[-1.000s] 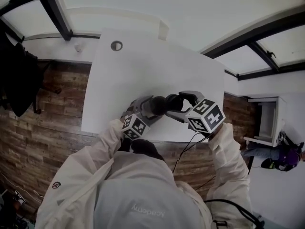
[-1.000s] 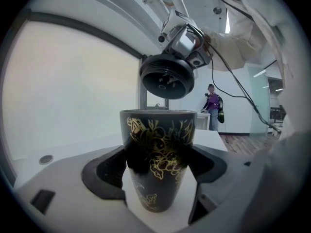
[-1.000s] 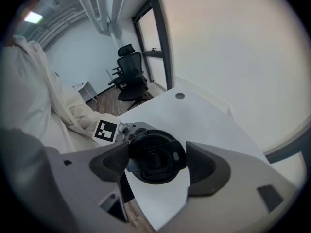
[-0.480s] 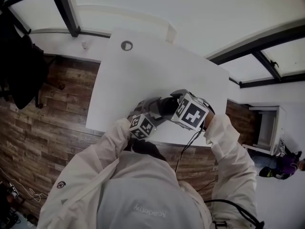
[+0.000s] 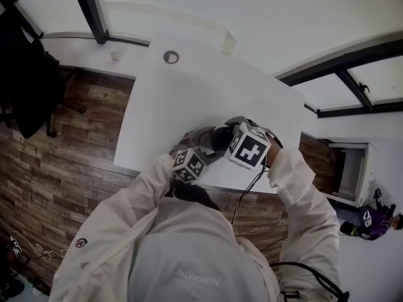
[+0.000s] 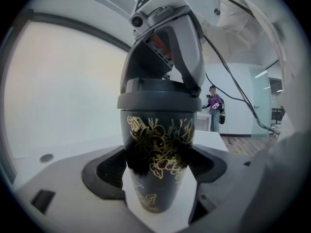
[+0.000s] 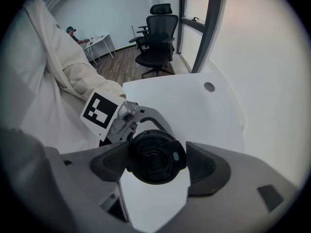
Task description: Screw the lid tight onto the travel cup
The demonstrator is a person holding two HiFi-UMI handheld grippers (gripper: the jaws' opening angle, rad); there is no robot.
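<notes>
A dark travel cup [image 6: 158, 164] with a gold flower print stands upright on the white table [image 5: 189, 93], near its front edge. My left gripper [image 6: 158, 178] is shut on the cup's lower body, one pad on each side. The dark lid [image 6: 160, 98] sits on the cup's rim. My right gripper [image 6: 160, 84] points straight down over it. In the right gripper view the round lid [image 7: 156, 155] lies between my right gripper's [image 7: 156, 161] pads, which press its edge. In the head view both marker cubes [image 5: 250, 146] cover most of the cup [image 5: 217, 138].
A round cable hole [image 5: 170, 56] sits at the table's far corner. A black office chair [image 7: 158, 38] stands on the wood floor beyond the table. A person [image 6: 214, 106] stands far off by a white desk. A cable [image 5: 249, 194] hangs from the right gripper.
The right gripper has come down over the cup and rolled, so its marker cube shows another face. The left gripper and the cup have stayed in place.
</notes>
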